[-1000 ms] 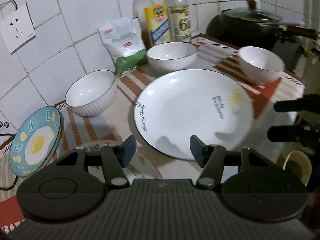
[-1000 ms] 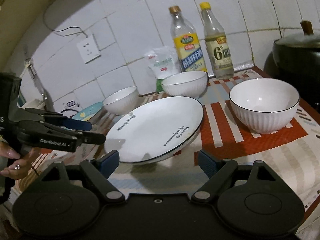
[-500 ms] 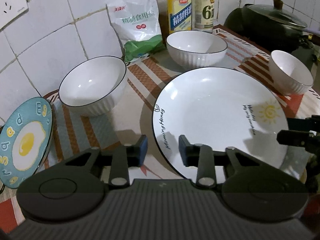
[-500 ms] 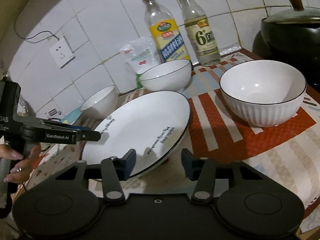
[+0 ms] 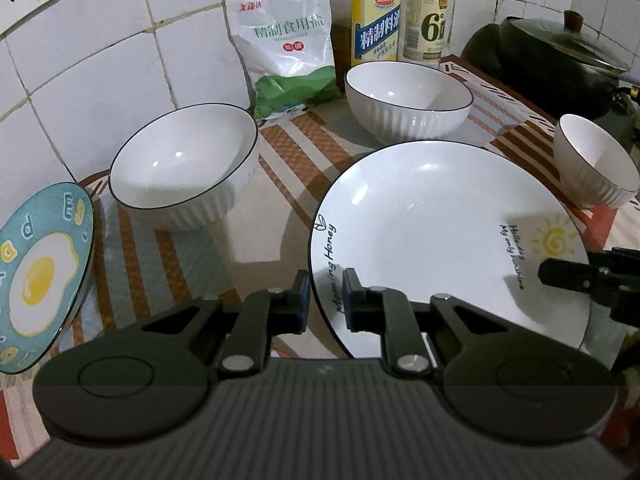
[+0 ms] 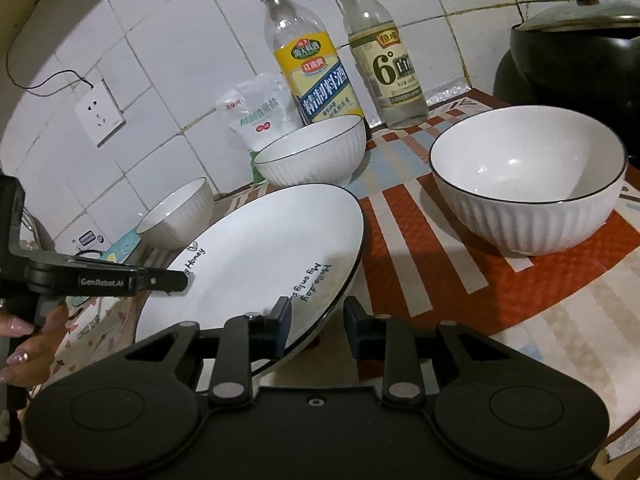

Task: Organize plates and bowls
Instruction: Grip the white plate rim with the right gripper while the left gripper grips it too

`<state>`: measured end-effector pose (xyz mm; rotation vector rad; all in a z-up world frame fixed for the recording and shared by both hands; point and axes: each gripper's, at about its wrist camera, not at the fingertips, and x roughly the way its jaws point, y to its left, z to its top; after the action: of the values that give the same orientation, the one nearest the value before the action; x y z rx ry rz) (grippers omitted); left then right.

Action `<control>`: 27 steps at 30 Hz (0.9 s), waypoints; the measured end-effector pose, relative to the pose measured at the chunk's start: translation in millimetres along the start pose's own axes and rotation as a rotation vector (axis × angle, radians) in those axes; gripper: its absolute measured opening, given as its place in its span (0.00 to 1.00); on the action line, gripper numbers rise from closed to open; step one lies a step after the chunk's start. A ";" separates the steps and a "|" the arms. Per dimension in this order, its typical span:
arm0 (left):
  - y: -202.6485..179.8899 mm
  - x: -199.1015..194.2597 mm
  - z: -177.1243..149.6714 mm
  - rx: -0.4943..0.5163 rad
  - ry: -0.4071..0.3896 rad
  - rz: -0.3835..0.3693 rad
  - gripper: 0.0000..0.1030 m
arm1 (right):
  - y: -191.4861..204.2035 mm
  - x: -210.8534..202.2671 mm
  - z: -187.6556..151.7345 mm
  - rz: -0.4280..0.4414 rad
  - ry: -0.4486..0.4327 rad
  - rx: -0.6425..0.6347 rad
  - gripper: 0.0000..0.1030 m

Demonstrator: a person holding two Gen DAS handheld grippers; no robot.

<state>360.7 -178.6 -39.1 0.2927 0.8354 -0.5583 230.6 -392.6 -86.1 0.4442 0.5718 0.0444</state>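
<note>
Left wrist view, left hand-held gripper [image 5: 326, 300] straddling white plate [image 5: 440, 232] rim, right hand-held gripper [image 6: 316, 326] likewise, neither visibly clamped.

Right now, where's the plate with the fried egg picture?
Left wrist view: the fried-egg plate sits at the far left edge, tilted, beside the left white bowl.

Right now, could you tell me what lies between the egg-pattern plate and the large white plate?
In the left wrist view, only bare striped tablecloth separates the egg-pattern plate from the large white plate; the left claw straddles the white plate's near rim.
</note>
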 end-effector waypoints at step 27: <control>-29.5 1.0 -6.5 0.060 -0.031 0.146 0.19 | 3.5 -6.1 -9.6 -0.041 -0.093 0.039 0.26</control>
<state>340.3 -200.2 -44.9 0.3958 0.7614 -0.4503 220.7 -386.7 -88.7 0.4699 0.4912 -0.0269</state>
